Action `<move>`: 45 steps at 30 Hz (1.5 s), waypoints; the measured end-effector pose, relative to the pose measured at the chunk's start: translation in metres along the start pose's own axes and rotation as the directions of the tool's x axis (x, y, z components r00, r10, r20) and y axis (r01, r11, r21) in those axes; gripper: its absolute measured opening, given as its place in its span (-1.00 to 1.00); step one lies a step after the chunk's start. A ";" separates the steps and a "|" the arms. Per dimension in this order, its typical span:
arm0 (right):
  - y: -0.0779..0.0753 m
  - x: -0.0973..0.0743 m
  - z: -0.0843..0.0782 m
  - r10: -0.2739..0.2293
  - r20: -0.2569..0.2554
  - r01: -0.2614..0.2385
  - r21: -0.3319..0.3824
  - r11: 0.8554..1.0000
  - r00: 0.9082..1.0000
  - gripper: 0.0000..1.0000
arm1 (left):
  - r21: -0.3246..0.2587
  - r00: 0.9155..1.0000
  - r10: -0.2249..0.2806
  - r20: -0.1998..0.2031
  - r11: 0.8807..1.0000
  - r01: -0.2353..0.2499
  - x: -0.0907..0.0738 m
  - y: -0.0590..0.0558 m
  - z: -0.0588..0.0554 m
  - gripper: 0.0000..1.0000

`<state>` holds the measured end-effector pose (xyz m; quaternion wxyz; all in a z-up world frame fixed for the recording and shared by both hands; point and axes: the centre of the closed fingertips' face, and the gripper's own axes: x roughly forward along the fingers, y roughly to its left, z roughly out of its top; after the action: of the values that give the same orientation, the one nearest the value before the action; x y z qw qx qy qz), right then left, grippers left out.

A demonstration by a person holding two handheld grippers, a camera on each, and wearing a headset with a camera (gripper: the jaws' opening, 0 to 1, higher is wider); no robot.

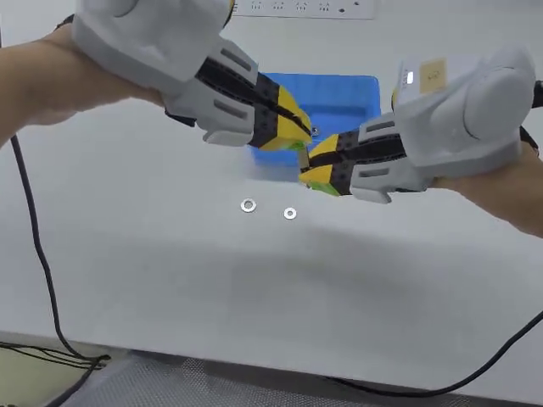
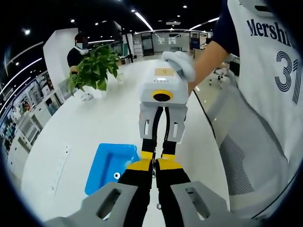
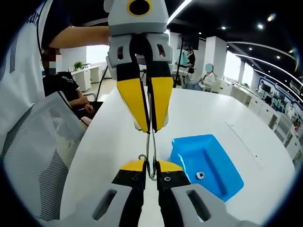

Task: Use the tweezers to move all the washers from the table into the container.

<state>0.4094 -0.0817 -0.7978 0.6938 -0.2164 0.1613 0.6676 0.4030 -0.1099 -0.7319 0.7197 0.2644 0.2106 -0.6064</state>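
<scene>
Since the tweezers (image 3: pixel 150 142) are clamped by both left gripper (image 3: pixel 149 126) and right gripper (image 3: pixel 151 166), they could be dropped or skewed if one grip is eased early.

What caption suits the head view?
Left gripper and right gripper hold tweezers beside a blue container; two washers lie on the table.

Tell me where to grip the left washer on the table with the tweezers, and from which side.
Pinch the left washer across its ring: one tweezers tip through the hole, one outside the rim, coming down from above. It lies flat on the table, so a sideways grip would likely slip. The other washer lies apart, to its right.
</scene>
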 end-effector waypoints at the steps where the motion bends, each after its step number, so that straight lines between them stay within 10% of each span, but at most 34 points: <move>1: -0.002 -0.001 0.003 -0.005 0.002 0.005 -0.006 1.000 1.000 -0.82 | 0.007 1.000 0.002 0.001 1.000 -0.002 -0.001 0.002 0.002 -0.87; 24: -0.070 -0.008 0.020 -0.125 0.020 0.126 -0.062 0.990 0.992 -0.82 | 0.122 1.000 0.016 -0.017 0.992 -0.014 -0.005 0.060 0.014 -0.87; 45: -0.101 0.028 -0.029 -0.113 -0.039 0.113 -0.009 0.994 0.993 -0.81 | 0.037 0.999 0.011 -0.041 0.999 -0.009 0.032 0.098 -0.037 -0.87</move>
<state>0.5135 -0.0741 -0.8283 0.7264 -0.2406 0.1600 0.6236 0.5055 -0.0984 -0.7675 0.7131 0.2913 0.2129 -0.6011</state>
